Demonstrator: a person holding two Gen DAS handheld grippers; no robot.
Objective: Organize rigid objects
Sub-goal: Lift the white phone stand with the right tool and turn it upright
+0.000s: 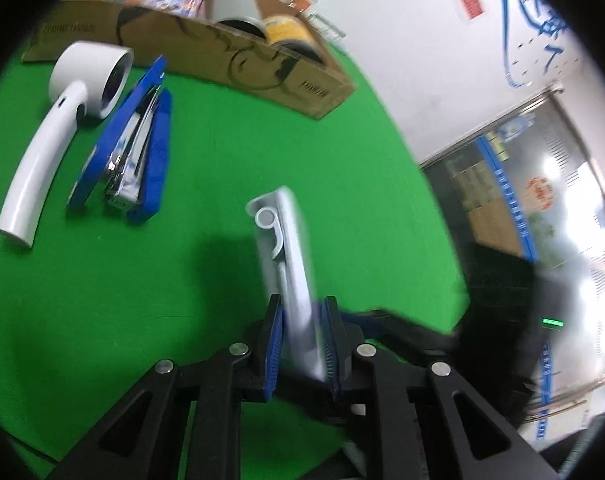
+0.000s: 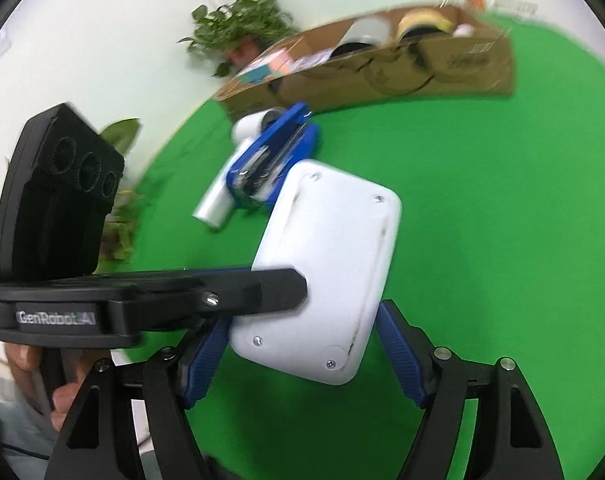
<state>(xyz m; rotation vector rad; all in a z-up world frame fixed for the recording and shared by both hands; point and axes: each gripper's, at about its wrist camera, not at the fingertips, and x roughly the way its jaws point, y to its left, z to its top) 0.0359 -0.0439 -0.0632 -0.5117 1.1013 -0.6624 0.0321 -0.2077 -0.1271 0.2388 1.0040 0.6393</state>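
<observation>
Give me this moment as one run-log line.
left gripper: shut on white device | right gripper: jaws open around it | stapler, hair dryer: on cloth | box: behind

The work surface in front of me is a table covered in bright green cloth [image 1: 230, 168]. Lying directly on it: a white handheld fan [image 1: 58, 120], flat on its side with its round head toward the far edge; a blue stapler [image 1: 130, 136], just beside the fan on its right and roughly parallel to its handle; and an open cardboard box [image 1: 222, 60] along the far edge, beyond both. The nearer green cloth shows only shadow.
</observation>
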